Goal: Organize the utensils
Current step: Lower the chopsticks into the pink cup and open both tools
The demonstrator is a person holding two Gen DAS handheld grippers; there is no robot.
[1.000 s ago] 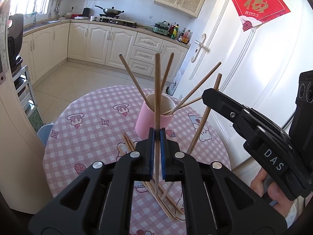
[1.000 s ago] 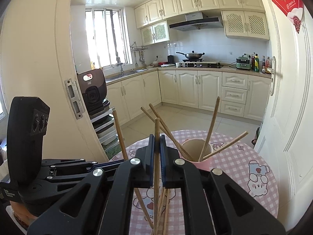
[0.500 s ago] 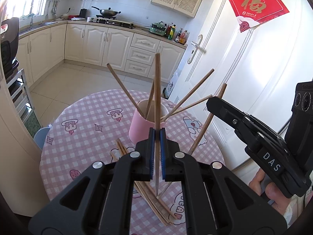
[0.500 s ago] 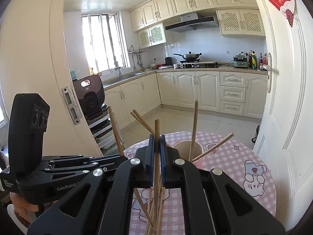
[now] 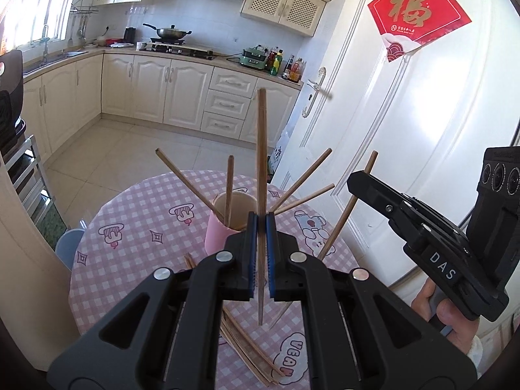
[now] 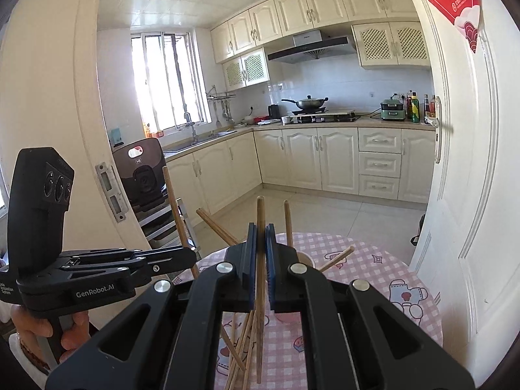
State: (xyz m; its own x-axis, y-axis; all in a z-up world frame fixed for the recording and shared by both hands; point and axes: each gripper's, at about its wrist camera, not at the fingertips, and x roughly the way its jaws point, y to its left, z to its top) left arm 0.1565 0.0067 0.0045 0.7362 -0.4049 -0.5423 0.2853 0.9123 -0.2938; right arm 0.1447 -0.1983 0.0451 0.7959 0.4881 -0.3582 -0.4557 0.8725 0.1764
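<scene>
Both grippers — left gripper (image 5: 261, 253) and right gripper (image 6: 261, 266) — are each carrying one upright chopstick (image 5: 261, 169) with jaws clamped, short of the pink cup (image 5: 216, 234) on the tabletop (image 5: 130, 237); next, I'd judge, tips need lining up over its mouth.

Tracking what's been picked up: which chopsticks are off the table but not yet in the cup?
The two clamped upright, one in the left gripper, one in the right gripper.

A wok (image 5: 170, 32) sits on the stove (image 5: 177, 48); a red paper hanging (image 5: 419, 16) decorates the white door (image 5: 406, 123).
</scene>
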